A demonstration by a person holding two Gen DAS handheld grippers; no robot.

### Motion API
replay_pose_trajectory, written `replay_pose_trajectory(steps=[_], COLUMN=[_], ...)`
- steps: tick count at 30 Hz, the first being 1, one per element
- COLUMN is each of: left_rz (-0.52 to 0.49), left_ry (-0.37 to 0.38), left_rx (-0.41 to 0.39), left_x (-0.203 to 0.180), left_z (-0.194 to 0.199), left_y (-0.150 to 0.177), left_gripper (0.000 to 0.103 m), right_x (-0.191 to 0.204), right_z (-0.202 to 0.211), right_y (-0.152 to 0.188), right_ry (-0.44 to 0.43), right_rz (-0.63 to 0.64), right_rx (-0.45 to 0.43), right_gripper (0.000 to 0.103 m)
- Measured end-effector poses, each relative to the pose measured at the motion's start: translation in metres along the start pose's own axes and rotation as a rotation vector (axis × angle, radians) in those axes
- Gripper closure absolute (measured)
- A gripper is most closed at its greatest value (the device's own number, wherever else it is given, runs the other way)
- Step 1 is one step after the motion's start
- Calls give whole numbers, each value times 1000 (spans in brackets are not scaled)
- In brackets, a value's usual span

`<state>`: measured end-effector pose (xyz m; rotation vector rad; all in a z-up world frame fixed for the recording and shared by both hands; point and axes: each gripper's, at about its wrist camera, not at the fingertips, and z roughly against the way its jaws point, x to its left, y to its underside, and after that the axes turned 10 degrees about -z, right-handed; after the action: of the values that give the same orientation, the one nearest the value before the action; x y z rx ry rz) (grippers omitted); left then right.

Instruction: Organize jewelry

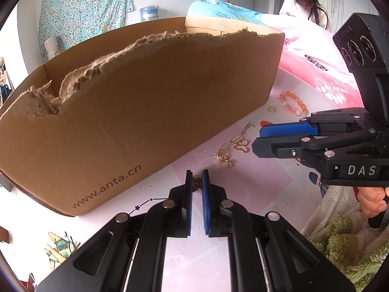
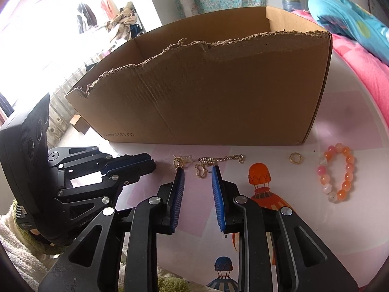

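My left gripper [image 1: 197,177] is clenched on a small dark-gold trinket [image 1: 196,183], pinched at the very tips just in front of the cardboard box [image 1: 150,102]. My right gripper [image 2: 197,174] stands loose, jaws apart with nothing pressed between them; the gold heart charm [image 2: 201,170] and chain [image 2: 223,158] lie just past its tips. Further to its right sit a gold ring [image 2: 296,157] and the orange bead bracelet [image 2: 336,172] (all on the pink tabletop [image 2: 279,223]).
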<state>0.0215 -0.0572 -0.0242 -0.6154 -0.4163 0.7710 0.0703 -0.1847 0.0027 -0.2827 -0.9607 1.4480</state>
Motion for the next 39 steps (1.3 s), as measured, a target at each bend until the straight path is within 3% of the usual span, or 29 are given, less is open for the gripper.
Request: replay_pose_trajectory(steps=[14, 17, 26, 39], left_rz=[14, 14, 10, 3], left_ry=[5, 5, 5, -2], left_rx=[-2, -3, -4, -4], left_x=[3, 3, 3, 0], left_z=[-1, 0, 0, -2], left_y=[2, 2, 2, 0], left_gripper=[96, 96, 96, 96], right_x=[21, 27, 29, 9], right_z=[-18, -18, -14, 10], right_y=[-2, -1, -1, 8], right_ry=[129, 153, 162, 96], right_rz=[176, 215, 182, 81], right_rx=[-8, 3, 33, 41], right_gripper=[79, 85, 87, 87])
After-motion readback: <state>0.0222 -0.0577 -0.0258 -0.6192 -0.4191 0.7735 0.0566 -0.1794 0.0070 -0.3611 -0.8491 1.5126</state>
